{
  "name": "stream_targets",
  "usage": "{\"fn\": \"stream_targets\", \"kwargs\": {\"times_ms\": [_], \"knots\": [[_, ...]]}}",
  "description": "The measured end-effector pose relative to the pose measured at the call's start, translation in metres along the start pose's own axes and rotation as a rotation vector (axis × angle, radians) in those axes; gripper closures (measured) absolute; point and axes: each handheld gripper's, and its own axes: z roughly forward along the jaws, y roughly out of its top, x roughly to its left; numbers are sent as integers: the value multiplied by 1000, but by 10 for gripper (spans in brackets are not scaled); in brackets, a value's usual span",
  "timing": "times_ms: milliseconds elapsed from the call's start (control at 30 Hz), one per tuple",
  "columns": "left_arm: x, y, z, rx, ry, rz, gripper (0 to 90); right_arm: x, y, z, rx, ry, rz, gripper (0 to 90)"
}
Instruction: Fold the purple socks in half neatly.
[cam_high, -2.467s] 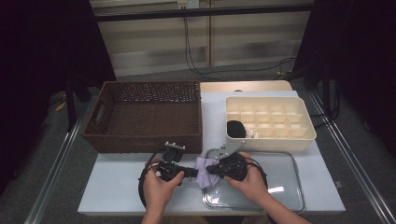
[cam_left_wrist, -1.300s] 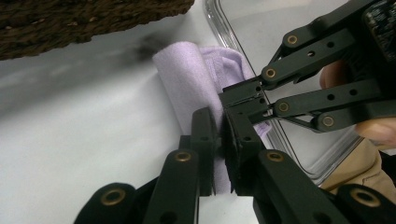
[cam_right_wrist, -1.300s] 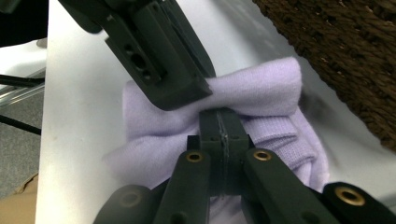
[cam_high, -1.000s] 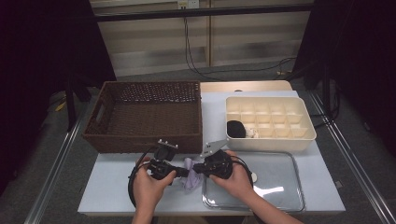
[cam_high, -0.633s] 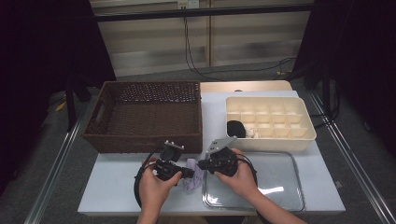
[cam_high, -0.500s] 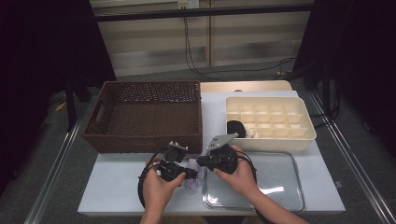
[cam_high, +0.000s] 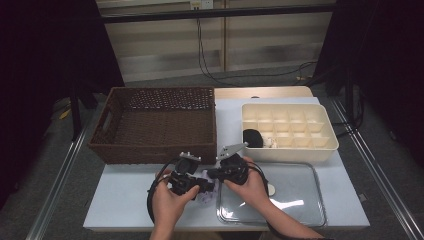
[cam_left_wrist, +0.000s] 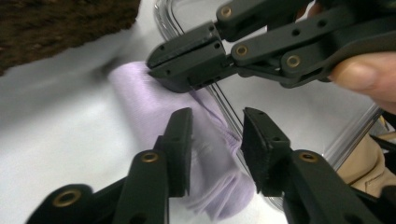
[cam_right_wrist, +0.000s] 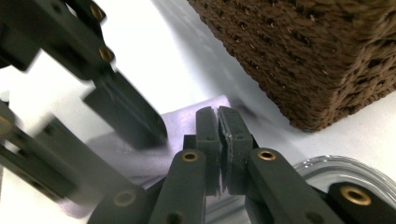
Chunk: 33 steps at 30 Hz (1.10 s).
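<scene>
A rolled lilac cloth (cam_left_wrist: 163, 107) lies on the white counter (cam_high: 125, 190), at the left rim of a clear glass tray (cam_high: 300, 200). The right hand-held gripper (cam_left_wrist: 187, 58), jaws pressed together, pinches the cloth's far end. The left hand-held gripper (cam_left_wrist: 212, 147) has just been opening; its spread jaws straddle the cloth without pressing it. A brown wicker basket (cam_high: 160, 125) stands close at eleven o'clock, and a cream compartment box (cam_high: 287, 130) at one o'clock.

Dim dark surrounds, lit table (cam_high: 125, 200) — glare on tray (cam_high: 300, 205), blurred close-ups
</scene>
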Motion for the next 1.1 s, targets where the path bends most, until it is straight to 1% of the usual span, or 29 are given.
{"fn": "stream_targets", "kwargs": {"times_ms": [67,133,167,233,300,333,400,433,467,500,533,567,600,633,667,700,733,767,800,833,867,900,933,967,1000,1033,1100], "knots": [[3,-1,-9,-28,5,-17,621,-1,-1,0,2,0,6,883],[5,-2,-12,-34,3,-25,624,-1,-1,0,-1,4,7,884],[8,-4,-17,-51,5,-49,654,-1,-1,0,3,2,4,888],[11,-6,-19,-30,6,-51,719,-1,-2,-1,6,2,3,890],[12,-7,-18,-25,9,-56,773,-1,-2,0,9,5,6,894],[12,-8,-17,-16,7,-62,773,-1,-2,0,9,5,6,894],[14,-9,-20,-29,-16,-70,774,0,-2,0,11,1,-2,896],[16,-9,-24,-43,-5,-73,774,0,-2,0,12,0,-1,899],[16,-9,-24,-43,-5,-73,774,0,-2,0,12,0,-1,899],[18,-10,-30,-76,-13,-95,774,0,-2,0,18,-5,-2,900],[18,-10,-30,-76,-13,-95,773,0,-2,0,18,-5,-2,900],[21,-12,-32,-70,1,-100,774,0,-3,0,14,-1,-7,900],[21,-12,-32,-70,1,-100,774,0,-3,0,14,-1,-7,900],[22,-14,-29,-49,-2,-96,774,0,-3,0,13,1,-7,900],[21,-16,-21,-16,-11,-98,794,-1,-3,0,15,2,-7,900],[21,-16,-21,-16,-11,-98,796,-1,-3,0,15,0,-5,900],[21,-16,-16,7,-17,-89,796,-1,-3,0,15,0,-5,900],[20,-16,-11,6,-25,-87,795,0,-2,0,19,-1,-3,900],[15,-14,-4,25,-31,-63,796,0,-2,-1,21,-10,-5,900],[15,-14,-4,25,-31,-63,796,0,-2,-1,21,-10,-5,900],[12,-13,0,26,-26,-53,796,-1,-3,-1,18,-7,0,898],[9,-11,3,24,-15,-44,799,-2,-3,-4,12,-14,31,872],[9,-11,3,24,-15,-44,799,-3,-3,-7,1,-13,48,869],[8,-11,4,21,-13,-34,799,-2,-2,-10,-7,-11,59,855],[8,-11,4,21,-13,-34,799,-2,-2,-10,-7,-11,59,855],[6,-12,6,10,-10,-42,799,1,1,-16,-22,-23,66,812],[5,-12,7,2,-2,-40,798,3,2,-19,-28,-7,94,749]]}}
